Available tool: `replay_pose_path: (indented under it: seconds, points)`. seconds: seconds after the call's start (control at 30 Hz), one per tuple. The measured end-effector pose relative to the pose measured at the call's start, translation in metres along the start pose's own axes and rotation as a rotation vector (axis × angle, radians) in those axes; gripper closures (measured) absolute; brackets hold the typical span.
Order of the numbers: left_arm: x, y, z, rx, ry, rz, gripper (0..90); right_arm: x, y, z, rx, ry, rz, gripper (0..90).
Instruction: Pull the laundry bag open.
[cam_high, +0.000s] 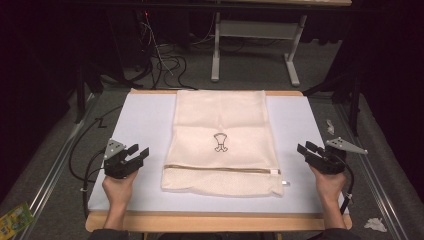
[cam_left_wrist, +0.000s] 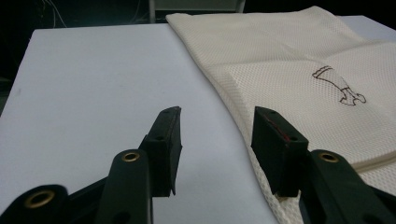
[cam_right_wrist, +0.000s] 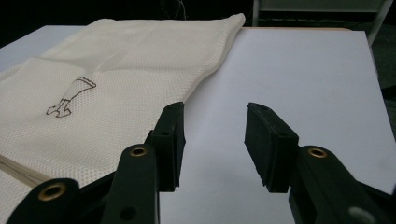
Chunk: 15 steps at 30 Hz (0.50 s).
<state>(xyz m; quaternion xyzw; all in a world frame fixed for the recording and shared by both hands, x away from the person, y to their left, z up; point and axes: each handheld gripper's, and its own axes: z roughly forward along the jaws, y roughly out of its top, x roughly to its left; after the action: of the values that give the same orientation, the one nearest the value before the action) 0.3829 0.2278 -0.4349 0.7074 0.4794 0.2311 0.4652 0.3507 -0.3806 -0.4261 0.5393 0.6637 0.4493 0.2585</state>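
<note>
Mesh bag (cam_high: 220, 142): lies flat mid-desk (cam_high: 145, 117), zipper edge nearest the person, a small printed figure (cam_high: 220, 142) at its centre.
Left tongs (cam_high: 134, 154): just left of the bag's near corner, jaws apart, empty; hand low, tips aimed at the bag.
Right tongs (cam_high: 307, 149): well right of the bag, jaws apart, empty; pose mirrors the left.
Step, judged: approaching the bag's side edges.
Technique: slide one jaw under the edge on both sides evenly, pinching every layer without dragging the fabric.
</note>
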Motion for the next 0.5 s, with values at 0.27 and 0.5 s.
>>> replay_pose_path:
  seconds: [0.27, 0.5]
  points:
    - [0.008, -0.001, 0.010, 0.008, 0.036, -0.018, 51.2, -0.011, -0.010, 0.006, 0.000, -0.021, 0.042, 59.1]
    - [0.008, -0.003, 0.022, 0.022, 0.043, -0.028, 50.0, -0.016, -0.013, 0.011, 0.013, -0.044, 0.059, 59.1]
